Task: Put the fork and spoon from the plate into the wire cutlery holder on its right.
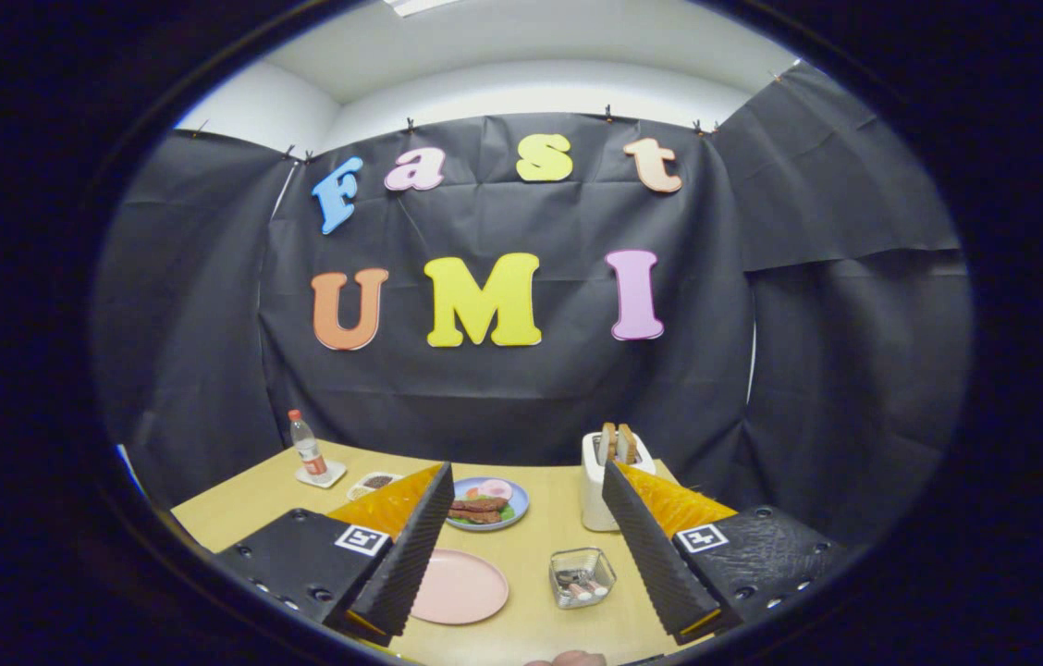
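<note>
Looking along the gripper (527, 467) from the gripper view: its two fingers are standing wide apart, gripping nothing, hanging above the wooden table (535, 546).

Between the fingers, close to the left one, a pink plate (461, 587) is lying flat. Its face is looking bare to me; I am not making out a fork or a spoon on it.

Just to the plate's right, nearer the right finger, the low wire holder (582, 576) is sitting. Small pale and reddish pieces (580, 585) are lying inside it. These may be the cutlery, but they are too small to tell.

Judging the handling: a fork and spoon are going to be light, stiff and slick, inclined to swivel in a pinch. Taking each across the middle of the handle is looking soundest. The holder is light too, likely to skid if nudged.

Beyond the fingers:
- a blue plate (487, 504) is carrying food, brown slices over something green;
- a white toaster (597, 490) is holding bread upright in its slots;
- a small dish (375, 482) is holding something dark;
- a bottle (307, 446) is standing on a coaster (323, 476).

A fingertip (568, 659) is showing below the fingers.
</note>
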